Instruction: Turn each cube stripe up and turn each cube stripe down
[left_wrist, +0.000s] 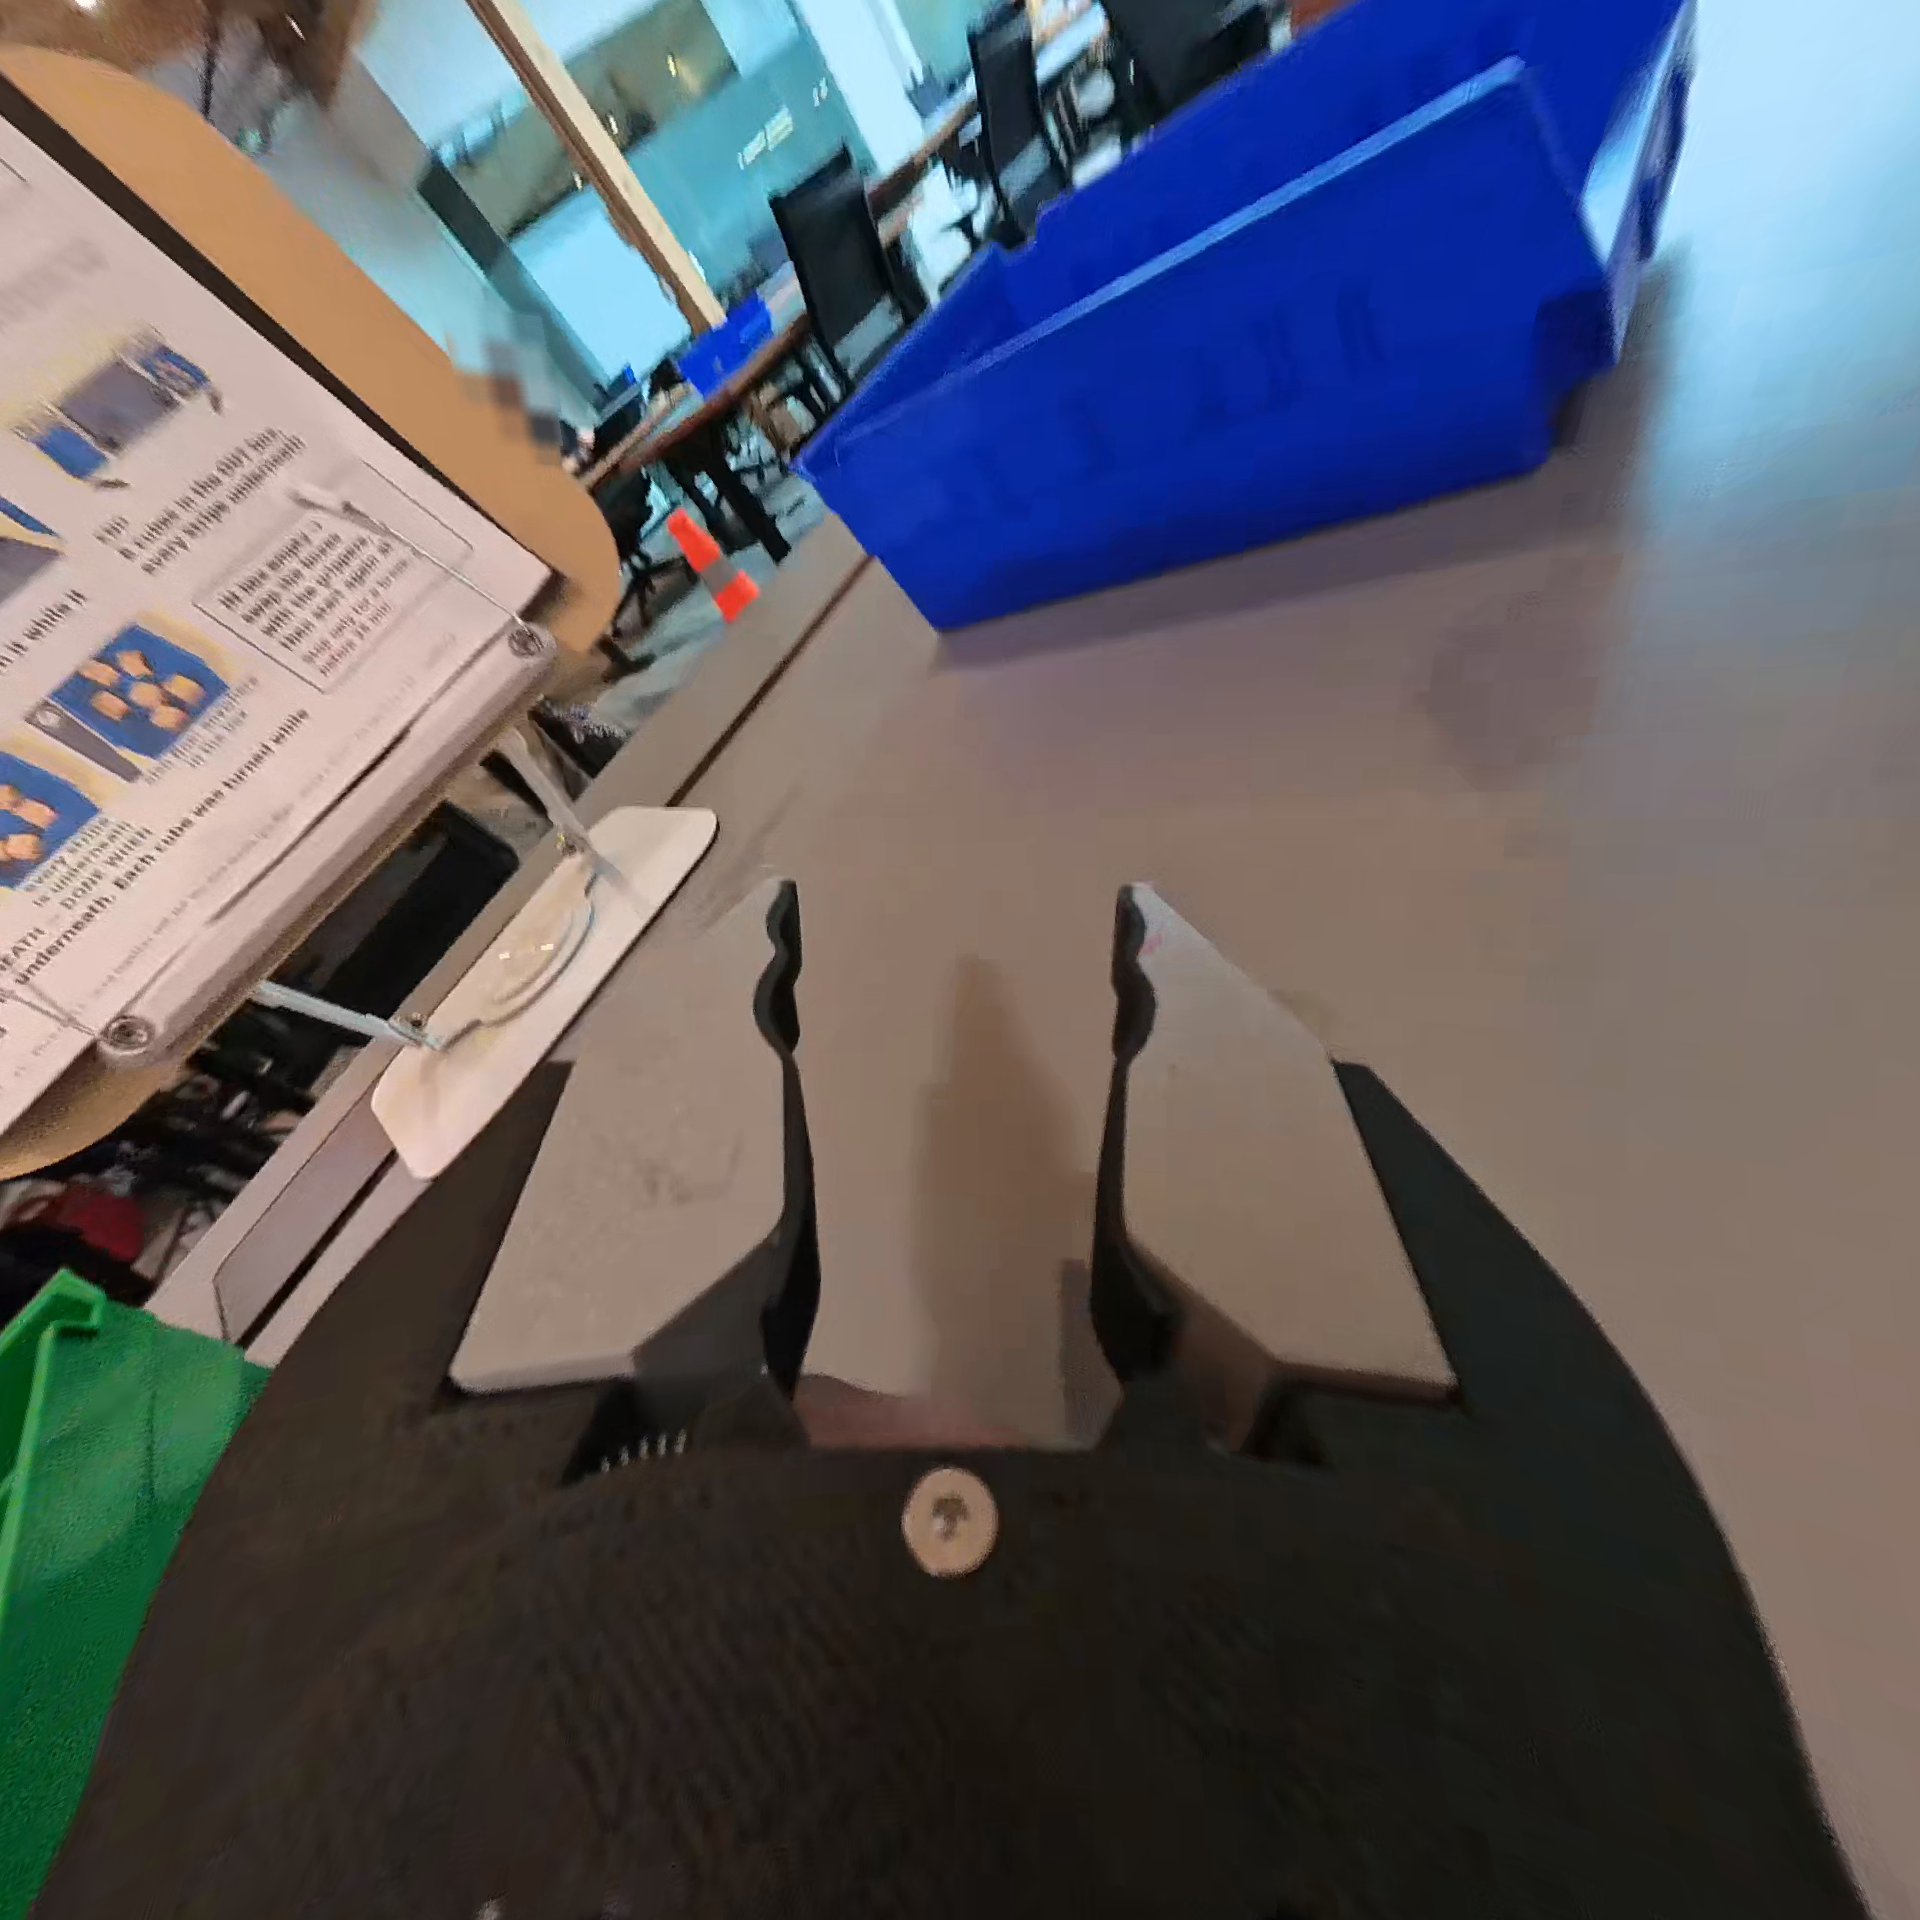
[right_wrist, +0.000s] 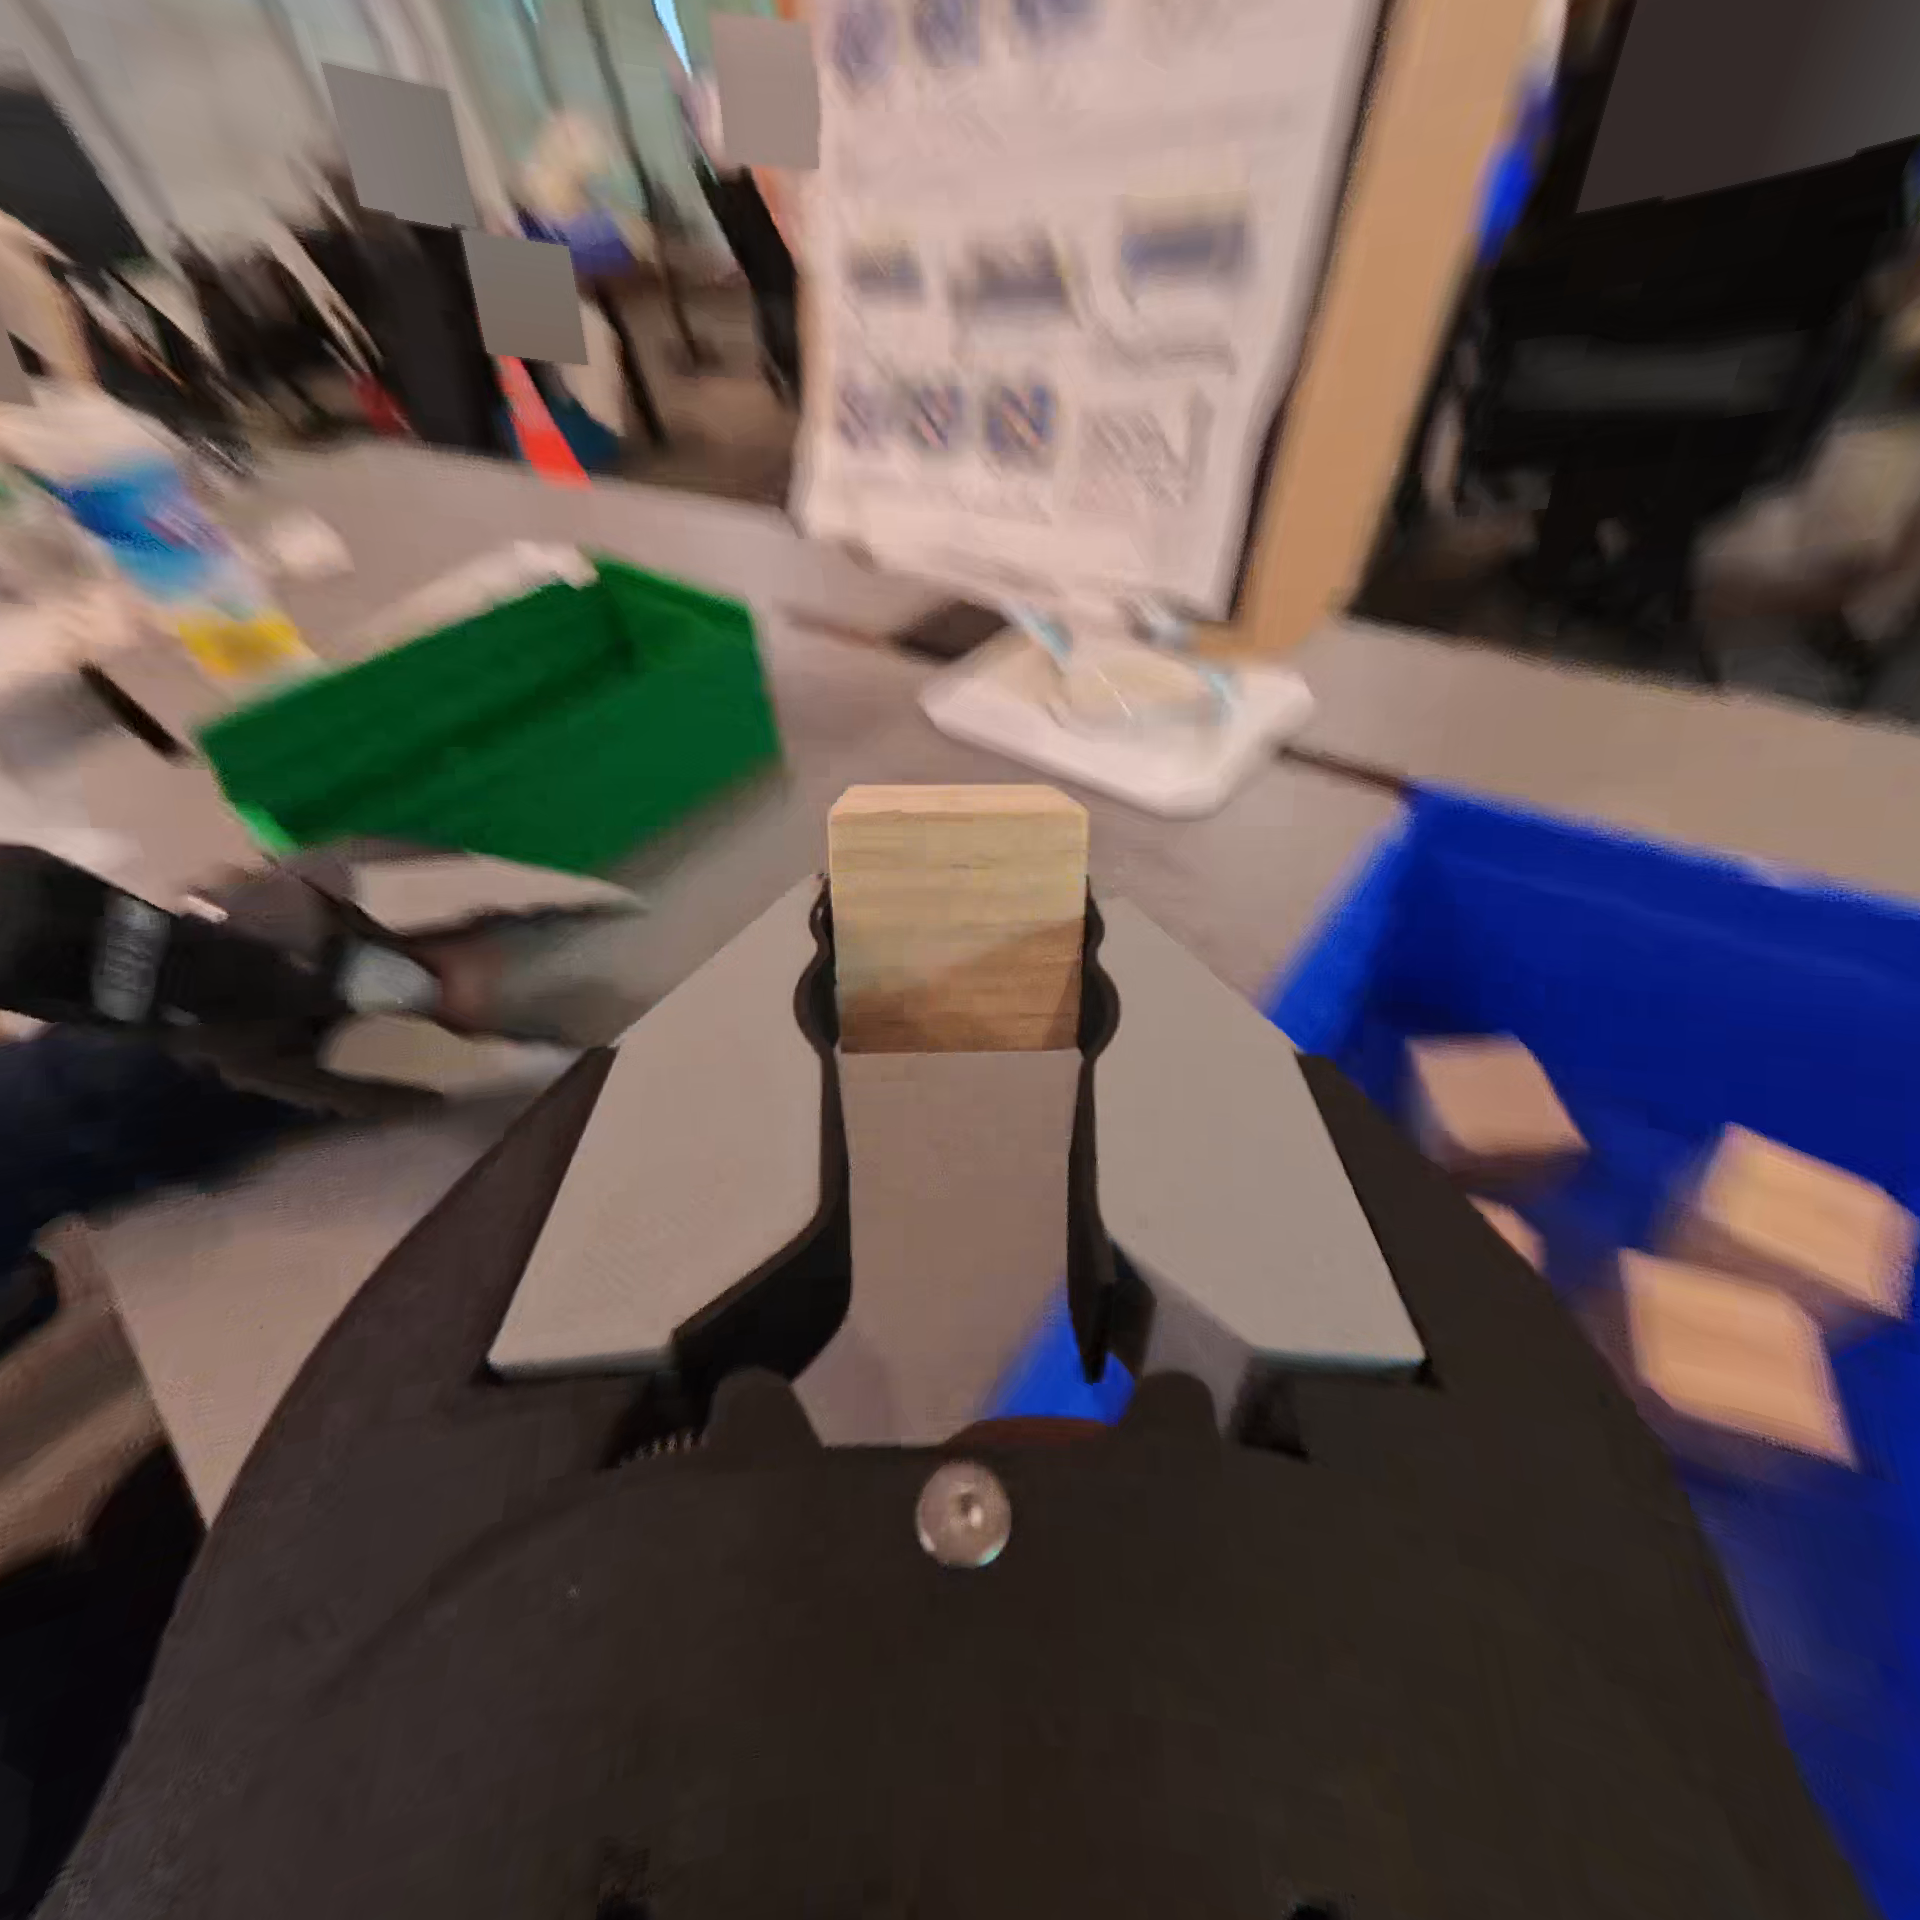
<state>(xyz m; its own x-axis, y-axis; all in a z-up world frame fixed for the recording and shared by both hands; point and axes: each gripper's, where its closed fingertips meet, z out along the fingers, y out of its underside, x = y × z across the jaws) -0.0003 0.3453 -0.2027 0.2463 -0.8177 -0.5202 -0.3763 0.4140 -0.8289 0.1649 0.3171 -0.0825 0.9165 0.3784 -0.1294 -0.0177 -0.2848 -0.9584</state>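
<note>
Tabletop (left_wrist: 1299, 831): blue bin (right_wrist: 1558, 935) at right of the right wrist view with several cubes (right_wrist: 1725, 1351) lying in it, stripes unreadable through blur, so I judge most turning remains. Your right hand-held gripper (right_wrist: 956, 935) clamps one wooden cube (right_wrist: 956, 914) at frame centre, no stripe showing. Left hand-held gripper (left_wrist: 956, 966) gapes empty; green box (right_wrist: 499, 717) and sign stand (right_wrist: 1122, 717) crowd upper frame.

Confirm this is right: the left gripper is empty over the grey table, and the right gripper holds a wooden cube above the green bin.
Not quite. The right gripper does hold the wooden cube, but the right wrist view shows it beside the blue bin holding other cubes; the green bin sits well off to the left. The left gripper is empty over the grey table.
</note>
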